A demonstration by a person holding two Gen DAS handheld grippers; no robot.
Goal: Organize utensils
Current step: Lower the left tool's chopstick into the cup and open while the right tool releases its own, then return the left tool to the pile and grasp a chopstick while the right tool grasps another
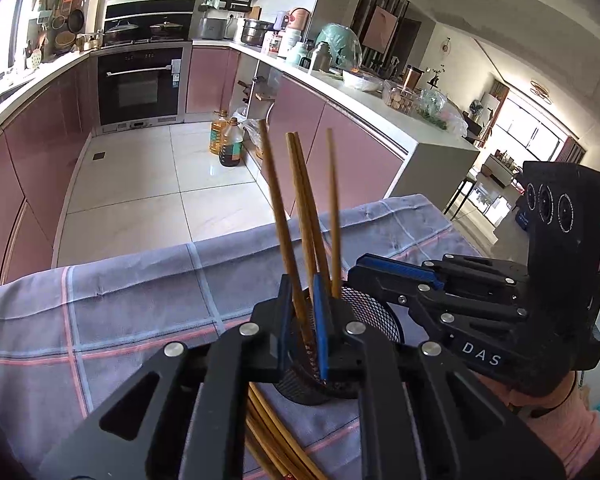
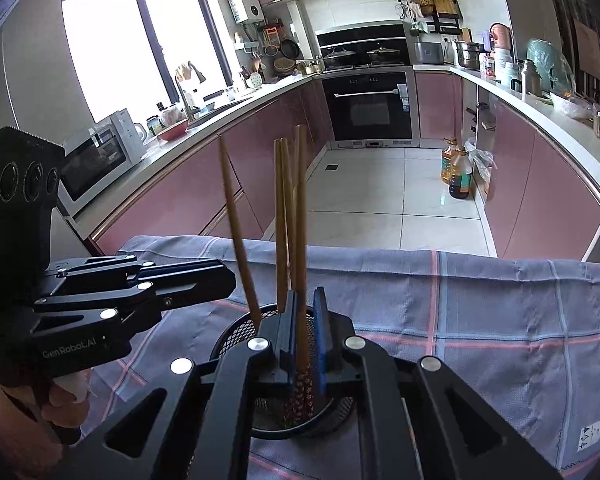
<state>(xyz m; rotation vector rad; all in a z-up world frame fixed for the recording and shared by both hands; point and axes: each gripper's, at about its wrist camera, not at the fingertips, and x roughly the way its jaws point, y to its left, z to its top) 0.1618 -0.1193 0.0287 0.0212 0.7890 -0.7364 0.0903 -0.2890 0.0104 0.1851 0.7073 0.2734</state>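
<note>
Both tongs sit over the black mesh cup point(image 1: 374, 312), which stands on the surface under a blue-grey plaid cloth point(image 1: 120, 304), near edge, kitchen floor beyond.

Left tongs point(image 1: 302, 320): blue pads nearly together, a chopstick point(image 1: 300, 216) with a patterned lower end pinched between them, lower end down inside the cup.

Right tongs point(image 2: 306, 332): same story, pads close together, pinching one chopstick point(image 2: 302, 216) that runs down into the cup; patterned tip visible below the pads.

Four brown chopsticks stand in the cup overall, leaning slightly apart and pointing up and away. In the left view, the leftmost one point(image 1: 276, 208) tilts left and the thin one point(image 1: 334, 216) on the right is nearly upright.

More loose chopsticks point(image 1: 276, 440) lie flat on the cloth just in front of the cup, under the left tongs.

From the left view the right tongs come in from the right, just beside the cup rim. From the right view the left tongs point(image 2: 228, 280) come in from the left, tip just beside the rim.
</note>
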